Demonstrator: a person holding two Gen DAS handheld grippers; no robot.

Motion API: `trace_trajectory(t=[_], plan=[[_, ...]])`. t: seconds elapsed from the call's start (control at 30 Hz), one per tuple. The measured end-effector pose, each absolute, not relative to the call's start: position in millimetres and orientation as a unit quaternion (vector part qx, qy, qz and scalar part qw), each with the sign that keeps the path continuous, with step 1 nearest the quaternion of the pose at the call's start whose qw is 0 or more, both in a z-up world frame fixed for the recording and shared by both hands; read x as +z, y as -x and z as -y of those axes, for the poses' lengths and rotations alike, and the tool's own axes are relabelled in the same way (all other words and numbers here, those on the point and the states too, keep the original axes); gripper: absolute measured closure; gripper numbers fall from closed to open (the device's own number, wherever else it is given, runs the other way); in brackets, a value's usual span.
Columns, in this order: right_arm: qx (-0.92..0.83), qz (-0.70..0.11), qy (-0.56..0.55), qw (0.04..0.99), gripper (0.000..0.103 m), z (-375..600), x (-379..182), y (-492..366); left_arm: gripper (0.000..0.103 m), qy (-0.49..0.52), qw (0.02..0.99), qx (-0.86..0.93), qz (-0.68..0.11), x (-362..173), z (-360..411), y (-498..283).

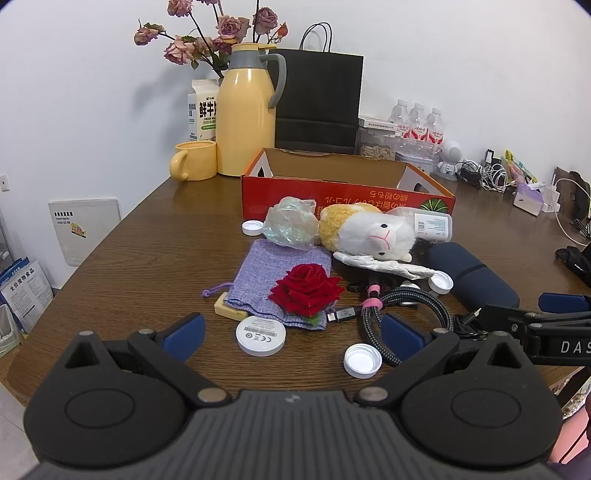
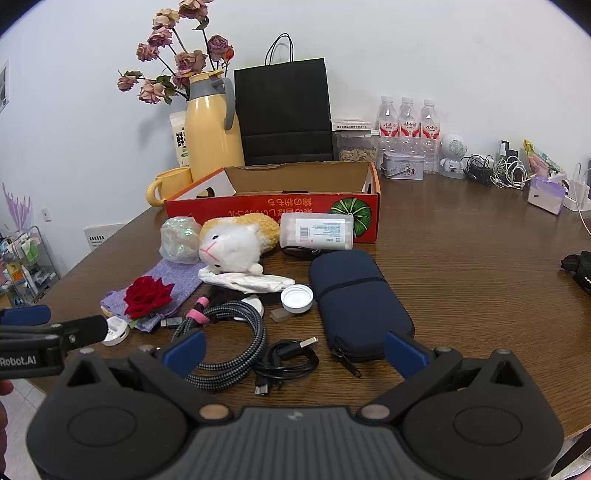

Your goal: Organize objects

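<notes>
We hover our left gripper and right gripper, jaws spread and empty, near the clutter: plush lamb, red rose, braided cable. The open red box waits beyond on the wooden table; we'd best lift soft items first.

Far edge of tabletop, left to right: yellow mug, milk carton behind it, yellow thermos jug with dried roses behind, black paper bag, clear container of seeds, three water bottles, small tin, white robot figurine, tangle of white cables. Tissue pack near right edge.
</notes>
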State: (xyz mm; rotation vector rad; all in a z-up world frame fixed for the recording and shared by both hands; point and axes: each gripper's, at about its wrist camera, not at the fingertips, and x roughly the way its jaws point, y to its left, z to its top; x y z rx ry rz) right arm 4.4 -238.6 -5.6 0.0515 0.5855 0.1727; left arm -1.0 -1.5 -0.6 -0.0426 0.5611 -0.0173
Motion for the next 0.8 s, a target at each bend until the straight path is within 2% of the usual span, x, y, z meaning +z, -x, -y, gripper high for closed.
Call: trace_trajectory(t=[0.8], plan=[[0.085,-0.287,-0.024,0.954,0.0,238.2,-5.1,-0.6,0.0,0.023,0.96,-0.01,-0.279,-0.7,0.7,1.6]])
